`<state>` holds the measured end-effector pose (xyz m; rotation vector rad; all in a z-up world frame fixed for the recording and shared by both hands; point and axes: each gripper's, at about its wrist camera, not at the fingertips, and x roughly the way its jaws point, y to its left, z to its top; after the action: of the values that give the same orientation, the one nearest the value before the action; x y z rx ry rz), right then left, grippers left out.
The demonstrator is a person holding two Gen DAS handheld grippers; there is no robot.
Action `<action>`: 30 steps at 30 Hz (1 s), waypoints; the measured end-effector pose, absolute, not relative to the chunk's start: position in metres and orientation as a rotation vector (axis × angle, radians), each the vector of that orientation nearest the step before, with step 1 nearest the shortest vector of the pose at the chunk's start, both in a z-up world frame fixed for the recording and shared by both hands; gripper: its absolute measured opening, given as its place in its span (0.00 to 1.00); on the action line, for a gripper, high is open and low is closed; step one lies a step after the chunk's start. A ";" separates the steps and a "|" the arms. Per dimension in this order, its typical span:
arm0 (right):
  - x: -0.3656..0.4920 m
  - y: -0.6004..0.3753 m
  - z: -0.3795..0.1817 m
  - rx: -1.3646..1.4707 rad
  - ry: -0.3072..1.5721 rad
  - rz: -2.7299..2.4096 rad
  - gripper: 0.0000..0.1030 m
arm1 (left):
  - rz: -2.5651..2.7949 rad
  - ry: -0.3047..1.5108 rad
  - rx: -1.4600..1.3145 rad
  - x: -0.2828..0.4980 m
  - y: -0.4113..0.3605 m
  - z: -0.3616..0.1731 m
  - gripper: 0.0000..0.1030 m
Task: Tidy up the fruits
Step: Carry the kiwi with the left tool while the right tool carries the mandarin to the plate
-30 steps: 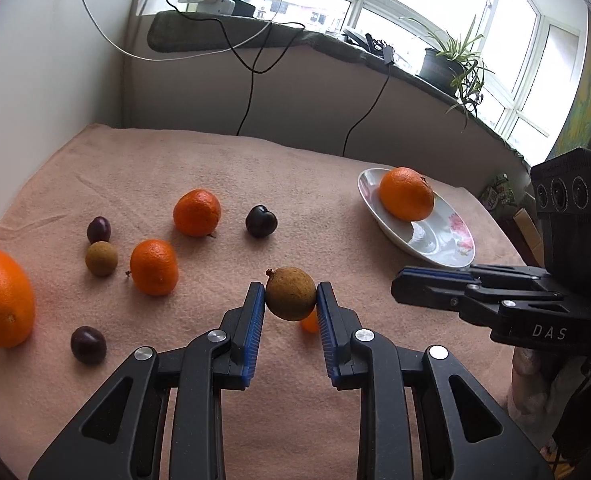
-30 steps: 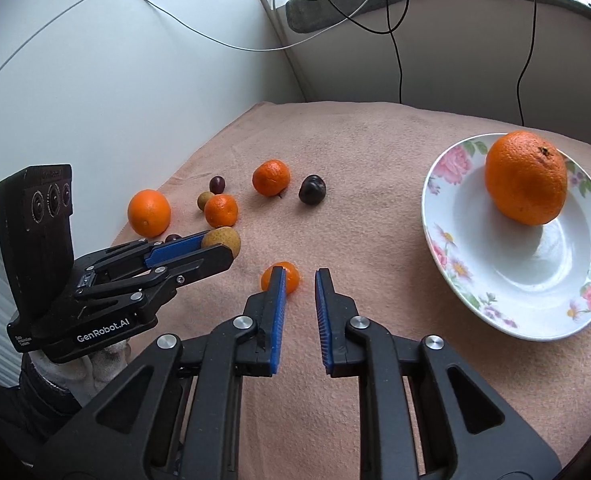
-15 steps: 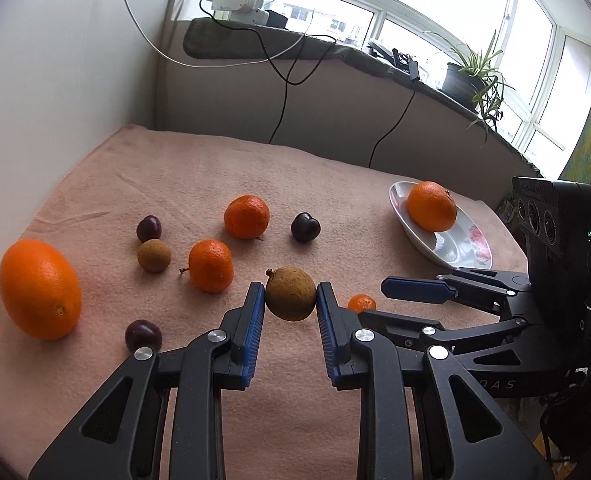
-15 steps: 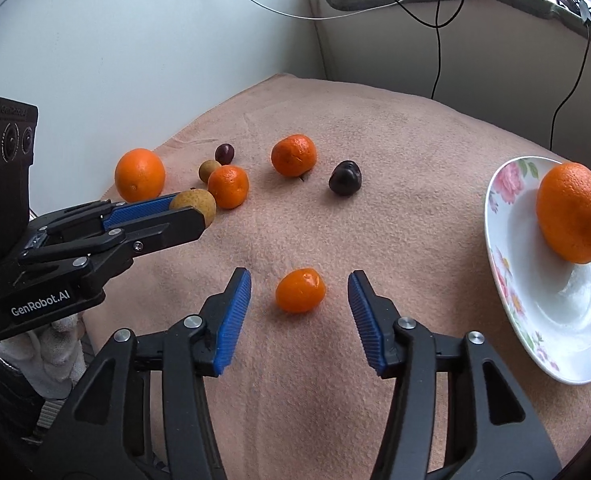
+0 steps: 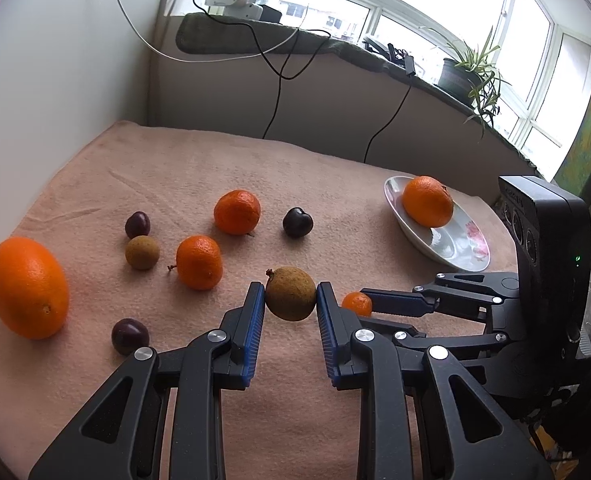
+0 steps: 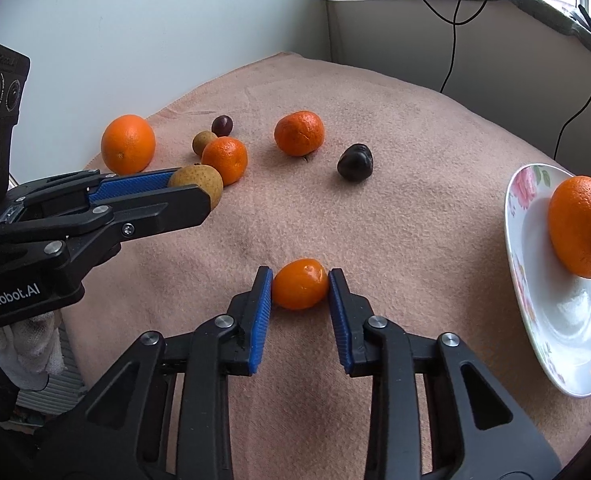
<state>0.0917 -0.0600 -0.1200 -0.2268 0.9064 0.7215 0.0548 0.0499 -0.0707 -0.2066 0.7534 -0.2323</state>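
Right gripper blue pads sit against both sides of a small kumquat, which looks to be still resting on the pink towel; closed on it, though how firm the pinch is can't be told. Left gripper clamped on a brown longan, held off the cloth, stem nub up on its left. From the left wrist view the kumquat shows just right of the left fingers, so both tools are close together at the near middle of the towel. Further out: flowered plate at right carrying one big orange; dark cherry and a mandarin in the mid field; far left cluster of second mandarin, second longan, another cherry and a large orange; one more cherry near left. Risks: kumquat is glossy and round, grip is at the pad tips, so a quick lift could squirt it out and roll it. Longan likewise held only at the tips. Tools near each other, so a sideways swing toward the plate may bump them. Orange sits on the plate's rim side and could roll if the plate gets knocked.
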 end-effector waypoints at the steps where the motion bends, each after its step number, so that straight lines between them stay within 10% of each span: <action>1: 0.090 -0.062 -0.118 -0.226 0.899 0.719 0.28 | -0.236 0.752 -0.205 0.055 0.049 -0.070 0.24; 30: 0.094 -0.216 -0.071 -0.066 0.796 0.429 0.28 | -0.436 0.747 -0.129 0.094 -0.052 -0.057 0.24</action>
<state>0.0936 -0.2158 -0.0712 -0.0659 0.7958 0.4290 0.0936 -0.0520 -0.0571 -0.1286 0.7475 -0.4362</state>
